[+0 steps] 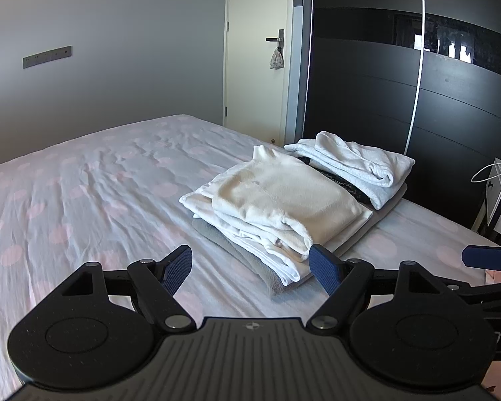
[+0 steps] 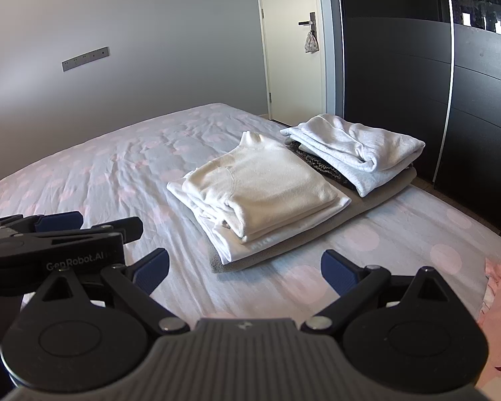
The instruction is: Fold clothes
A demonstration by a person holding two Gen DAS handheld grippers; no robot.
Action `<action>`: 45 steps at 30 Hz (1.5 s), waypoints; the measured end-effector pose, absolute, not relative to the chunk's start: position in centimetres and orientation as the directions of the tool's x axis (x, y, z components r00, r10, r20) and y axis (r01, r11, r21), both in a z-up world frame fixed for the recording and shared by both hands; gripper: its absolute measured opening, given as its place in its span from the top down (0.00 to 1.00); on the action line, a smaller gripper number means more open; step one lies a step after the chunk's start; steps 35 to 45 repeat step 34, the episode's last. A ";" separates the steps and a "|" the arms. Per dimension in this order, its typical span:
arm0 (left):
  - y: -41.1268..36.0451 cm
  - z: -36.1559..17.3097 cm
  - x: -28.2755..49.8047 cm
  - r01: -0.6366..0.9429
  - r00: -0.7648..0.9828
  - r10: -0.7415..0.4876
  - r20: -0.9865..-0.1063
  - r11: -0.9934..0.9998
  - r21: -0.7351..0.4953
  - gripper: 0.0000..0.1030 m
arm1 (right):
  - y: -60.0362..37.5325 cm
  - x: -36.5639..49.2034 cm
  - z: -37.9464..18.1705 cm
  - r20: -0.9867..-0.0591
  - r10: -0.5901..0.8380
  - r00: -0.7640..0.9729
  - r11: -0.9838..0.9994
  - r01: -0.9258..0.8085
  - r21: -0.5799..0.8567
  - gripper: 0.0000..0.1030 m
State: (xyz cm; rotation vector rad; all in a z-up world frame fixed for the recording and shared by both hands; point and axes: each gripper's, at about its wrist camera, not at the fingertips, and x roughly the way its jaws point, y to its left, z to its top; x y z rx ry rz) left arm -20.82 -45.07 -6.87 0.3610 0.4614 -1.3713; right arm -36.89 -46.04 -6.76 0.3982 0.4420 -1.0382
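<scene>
While I hold both claws spread and empty, left gripper point(image 1: 250, 269) and right gripper point(image 2: 245, 267) hover low in frame; folded cream stack point(image 2: 260, 187) sits mid-frame on bed point(image 2: 100, 173), white stack point(image 2: 357, 150) just beside, possibly touching.

Bed point(image 1: 83, 180) has a white sheet with pale pink dots, kinda wrinkled. Behind it a grey wall with a switch panel point(image 1: 47, 56), a cream door point(image 1: 257, 50) with a little pouch point(image 1: 277, 59) hanging off its handle, and a black wardrobe point(image 1: 417, 100).
</scene>
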 end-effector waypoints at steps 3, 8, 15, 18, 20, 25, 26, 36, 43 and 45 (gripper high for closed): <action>-45.1 -6.9 -20.8 0.986 0.132 -0.848 -0.513 0.167 -0.021 0.26 | -46.1 -36.9 -6.8 -0.527 -0.729 0.437 0.453 0.885 0.107 0.05; -45.0 -6.9 -20.8 0.986 0.129 -0.847 -0.516 0.164 -0.022 0.26 | -45.9 -36.9 -6.8 -0.526 -0.732 0.433 0.450 0.887 0.103 0.05; -45.1 -6.8 -20.7 0.986 0.131 -0.845 -0.518 0.166 -0.021 0.26 | -45.9 -36.9 -6.7 -0.527 -0.732 0.432 0.450 0.887 0.102 0.05; -45.1 -6.8 -20.8 0.986 0.131 -0.845 -0.519 0.165 -0.021 0.26 | -45.9 -36.9 -6.7 -0.527 -0.731 0.432 0.450 0.887 0.103 0.05; -45.1 -6.8 -20.8 0.986 0.130 -0.844 -0.520 0.165 -0.020 0.26 | -45.9 -36.9 -6.7 -0.527 -0.731 0.433 0.451 0.886 0.103 0.05; -45.2 -6.9 -20.8 0.987 0.128 -0.843 -0.523 0.160 -0.017 0.26 | -46.0 -36.9 -6.7 -0.528 -0.729 0.435 0.453 0.886 0.105 0.05; -45.2 -6.9 -20.7 0.987 0.127 -0.843 -0.523 0.160 -0.017 0.26 | -46.0 -36.9 -6.8 -0.528 -0.729 0.436 0.453 0.885 0.106 0.05; -45.2 -6.9 -20.7 0.987 0.126 -0.840 -0.528 0.159 -0.017 0.26 | -46.0 -36.8 -7.0 -0.531 -0.725 0.439 0.456 0.883 0.108 0.04; -45.2 -6.9 -20.7 0.987 0.126 -0.840 -0.528 0.159 -0.017 0.26 | -46.0 -36.8 -7.0 -0.531 -0.725 0.439 0.456 0.883 0.108 0.04; -45.2 -6.9 -20.7 0.987 0.126 -0.840 -0.528 0.159 -0.017 0.26 | -46.0 -36.8 -7.0 -0.531 -0.725 0.439 0.456 0.883 0.108 0.04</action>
